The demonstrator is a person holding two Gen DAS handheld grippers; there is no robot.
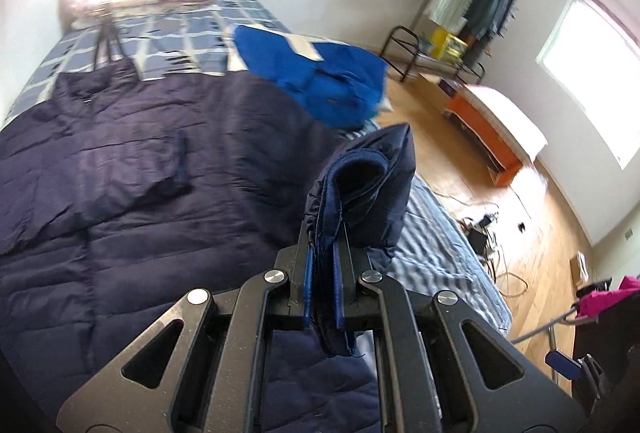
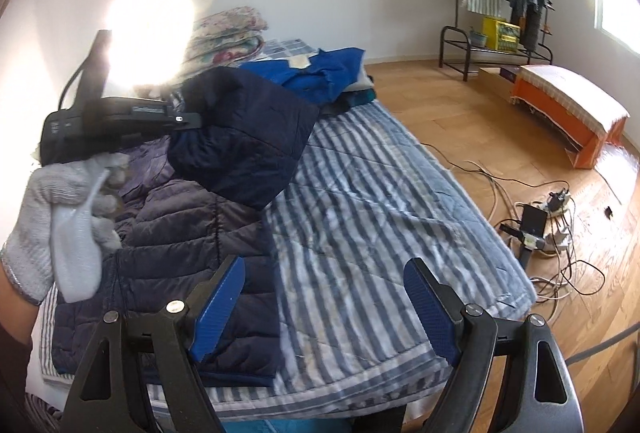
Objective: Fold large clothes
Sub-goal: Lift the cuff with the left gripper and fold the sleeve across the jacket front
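the left gripper (image 1: 323,281) pinches the cuff of a sleeve (image 1: 360,185) between its blue pads (image 1: 307,285). the sleeve stands up just past the jaws, and its loose end hangs below them. the rest of the dark puffy jacket (image 1: 120,173) lies flat on the bed (image 1: 432,233), left of the jaws. the bright blue clothes (image 1: 320,73) far ahead are blurry.

the right gripper (image 2: 324,297) is spread wide with nothing between its jaws. the jacket's hem sits under its left finger, partly hidden. up and left, a gloved hand (image 2: 48,217) holds the other gripper, and a big glare hides what is behind it.
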